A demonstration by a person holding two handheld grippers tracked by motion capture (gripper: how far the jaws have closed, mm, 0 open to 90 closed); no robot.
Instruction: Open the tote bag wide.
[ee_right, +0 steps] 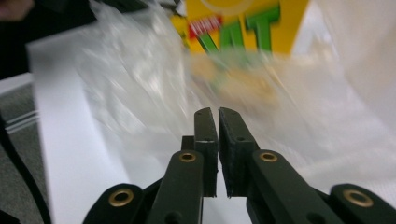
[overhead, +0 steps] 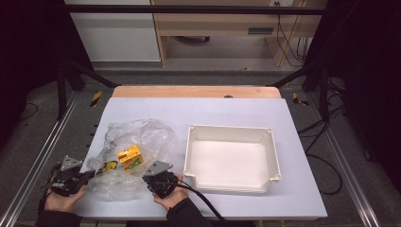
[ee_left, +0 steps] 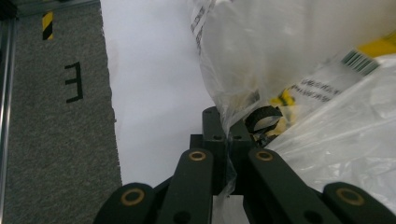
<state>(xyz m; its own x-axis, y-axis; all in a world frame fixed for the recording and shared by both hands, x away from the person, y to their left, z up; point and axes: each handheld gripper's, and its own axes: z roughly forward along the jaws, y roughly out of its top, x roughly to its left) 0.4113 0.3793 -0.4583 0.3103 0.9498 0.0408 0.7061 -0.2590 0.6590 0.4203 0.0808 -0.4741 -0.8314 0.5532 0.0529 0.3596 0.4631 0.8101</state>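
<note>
Pinching down at the near left corner of the table, the left gripper [overhead: 87,176] is seen with its jaws brought together on a fold of the clear plastic bag [overhead: 135,142]; in the left gripper view the film [ee_left: 229,140] is trapped between the two black jaws and runs down between them. The right gripper [overhead: 158,182] is held just beside the bag's near right edge, and in the right gripper view its jaws are pressed together, a hairline slit left between them, with crinkled film [ee_right: 140,79] lying right in front of the tips; whether any of that film is actually caught there cannot be told. Each gripper is carried by a hand [overhead: 59,201] entering from the near edge, and a black cable [overhead: 203,201] is trailed from the right one.

Inside the bag, a yellow box [overhead: 130,157] with green lettering is seen lying tilted, between the two grippers and a little farther back. A smaller yellow-and-black item [overhead: 109,165] is tucked inside too, near the left gripper. The bag is spread, crumpled, over the left half of the pale table cover [overhead: 213,111]. To its right, apart from the bag, a white rectangular tray [overhead: 191,142] is parked.
</note>
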